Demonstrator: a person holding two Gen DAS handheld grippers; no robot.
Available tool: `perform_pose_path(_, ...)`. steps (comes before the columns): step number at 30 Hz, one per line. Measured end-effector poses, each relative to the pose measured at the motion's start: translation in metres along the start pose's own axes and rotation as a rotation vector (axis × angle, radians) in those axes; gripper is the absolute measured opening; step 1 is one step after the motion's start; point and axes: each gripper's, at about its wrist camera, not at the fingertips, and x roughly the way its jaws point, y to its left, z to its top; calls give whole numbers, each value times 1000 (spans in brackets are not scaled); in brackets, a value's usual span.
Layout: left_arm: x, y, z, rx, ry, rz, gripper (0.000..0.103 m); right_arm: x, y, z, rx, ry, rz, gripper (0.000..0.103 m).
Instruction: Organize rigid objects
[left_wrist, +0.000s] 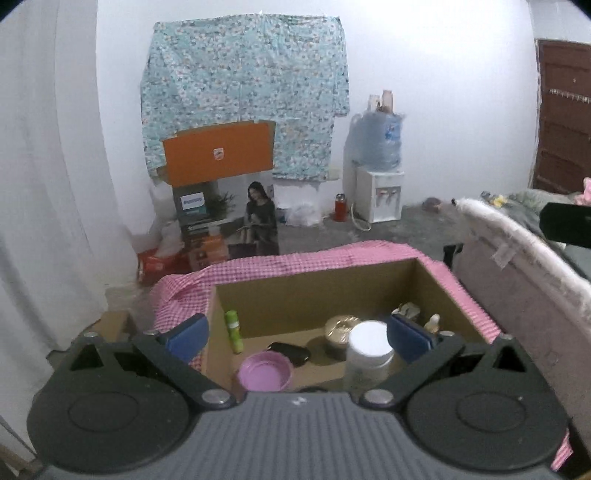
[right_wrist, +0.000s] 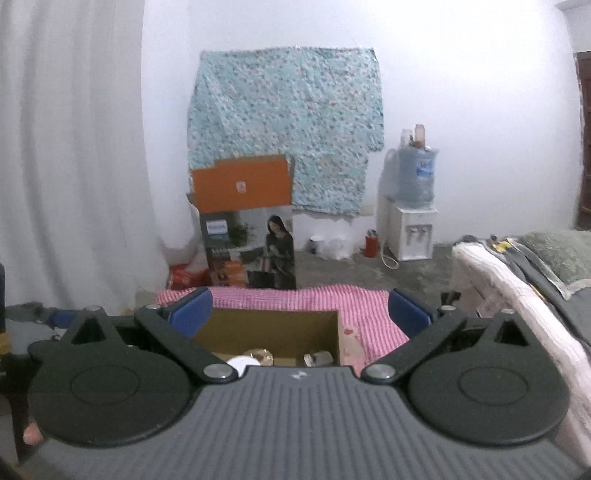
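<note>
Pink checked cloth (left_wrist: 369, 251) underlies the cardboard box (left_wrist: 317, 288); both grippers, left gripper (left_wrist: 295, 332) and right gripper (right_wrist: 300, 314), hang apart, empty, risking toppling the white-capped jar (left_wrist: 369, 350).

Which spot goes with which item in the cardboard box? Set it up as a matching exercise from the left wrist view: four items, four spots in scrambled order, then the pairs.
Items:
1. green tube
2. purple lid
3. white-capped jar
4. gold round tin

Spots:
A. near edge of the cardboard box, left of the white-capped jar
B. upright against the left wall
C. mid-floor, just behind the white-capped jar
D. near edge, beside the right blue pad of the left gripper

Pairs: 1-B, 2-A, 3-D, 4-C
</note>
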Motion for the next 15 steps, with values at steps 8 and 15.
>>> perform_pose_path(8, 23, 19, -24, -106, 155, -12, 103, 25, 24, -39, -2, 148, -28, 102)
perform_pose_path(15, 38, 35, -40, -145, 262, 0, 103, 78, 35, -71, 22, 304, -20, 102)
